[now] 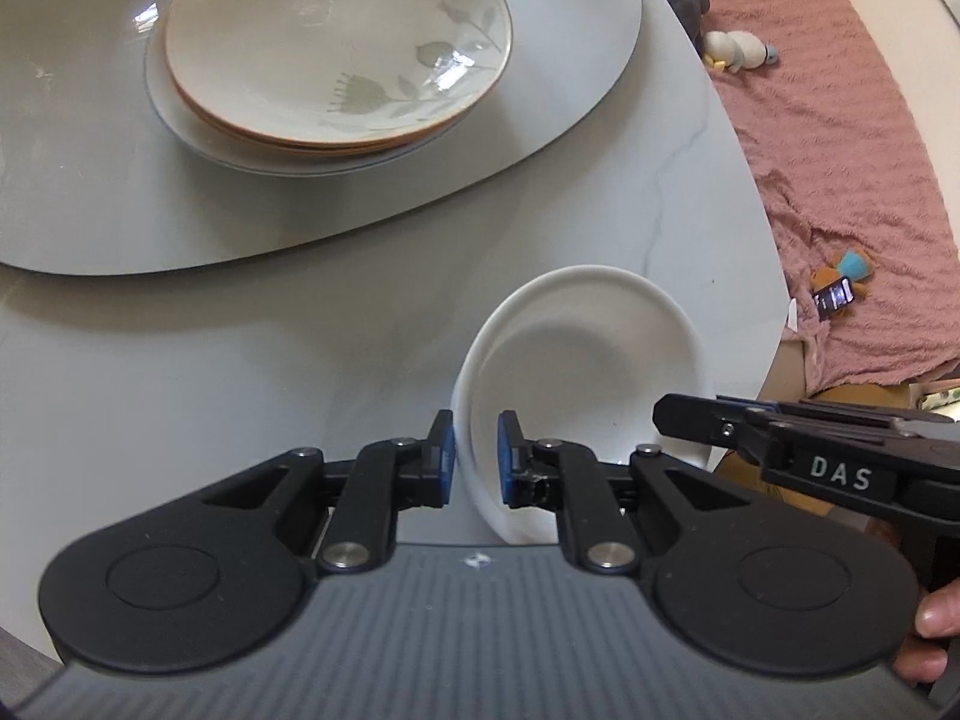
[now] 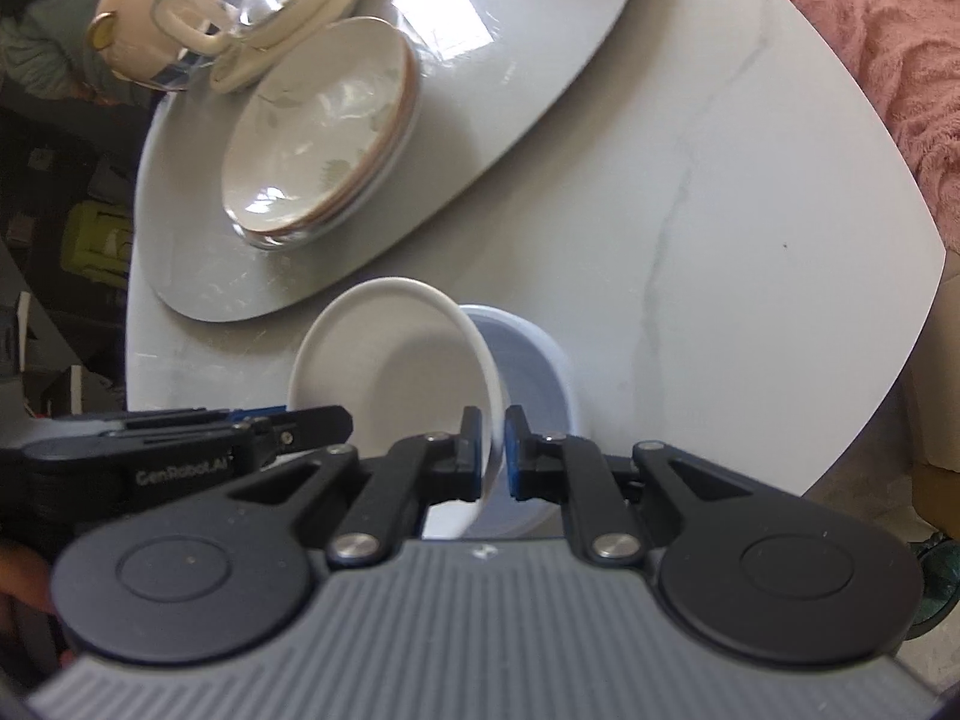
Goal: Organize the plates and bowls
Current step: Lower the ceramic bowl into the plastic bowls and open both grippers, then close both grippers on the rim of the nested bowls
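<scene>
While both grippers are pinching opposite rims of the white bowl (image 1: 591, 360), what matters for the coming move is how it is sitting over the pale blue bowl (image 2: 534, 372) beneath it, seen only from the right wrist: tilted, its open face turned toward the left side, its lower edge seemingly resting in or on the blue one.

Going by size, the round marble-look table (image 1: 690, 192) is lying widest under everything, smooth, pale grey and glossy, carrying a raised grey turntable (image 1: 570, 96) with a satin sheen. On that turntable a stack of floral plates (image 1: 339, 42) is sitting well apart from the bowls, shallow and glazed, cream with brown rims, over a wider white plate. The white bowl is looking like thick, plain, smooth ceramic, likely slippery.

The left gripper (image 1: 476, 459) is clamping the bowl's near rim between blue pads, fingers almost together. The right gripper (image 2: 493, 453) is gripping the far rim likewise, jaws narrowly parted by the wall alone. Neither hand is nearer; both are already on it, so I judge nesting or lifting it level is coming next.
</scene>
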A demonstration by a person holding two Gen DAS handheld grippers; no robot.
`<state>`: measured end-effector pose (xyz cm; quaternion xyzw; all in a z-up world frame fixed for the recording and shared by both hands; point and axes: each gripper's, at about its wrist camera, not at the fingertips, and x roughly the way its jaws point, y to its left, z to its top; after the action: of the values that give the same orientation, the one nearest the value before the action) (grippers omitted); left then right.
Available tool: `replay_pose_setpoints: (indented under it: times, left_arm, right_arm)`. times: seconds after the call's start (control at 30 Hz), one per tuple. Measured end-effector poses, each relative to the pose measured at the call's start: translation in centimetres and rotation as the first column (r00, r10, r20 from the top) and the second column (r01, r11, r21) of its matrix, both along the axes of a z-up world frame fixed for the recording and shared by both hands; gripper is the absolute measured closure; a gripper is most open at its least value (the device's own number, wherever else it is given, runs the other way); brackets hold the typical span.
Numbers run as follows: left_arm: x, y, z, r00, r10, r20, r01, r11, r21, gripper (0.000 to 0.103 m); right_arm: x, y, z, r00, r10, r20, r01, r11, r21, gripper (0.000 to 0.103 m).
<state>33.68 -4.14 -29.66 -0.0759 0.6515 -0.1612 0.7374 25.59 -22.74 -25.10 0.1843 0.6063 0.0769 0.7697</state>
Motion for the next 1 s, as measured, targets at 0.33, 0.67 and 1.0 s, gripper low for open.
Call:
replay_pose_setpoints:
  times: [0.33,0.67,1.0]
  left_arm:
    - [0.0,-1.0,-0.6,1.000,-0.002,-0.020,0.003,0.999,0.035,0.088]
    - [-0.1,-1.0,-0.2,1.000,-0.010,-0.009,0.011,0.999,0.039,0.088]
    - [-0.8,-0.2,0.3,1.000,0.010,-0.009,-0.010,0.999,0.032,0.054]
  right_arm:
    - [0.3,-1.1,-0.7,1.000,0.026,-0.001,-0.026,0.999,0.021,0.091]
    - [0.4,-1.3,0.0,1.000,0.020,0.010,-0.020,0.999,0.030,0.091]
    - [0.0,-2.5,1.0,0.999,-0.015,0.034,0.014,0.999,0.037,0.058]
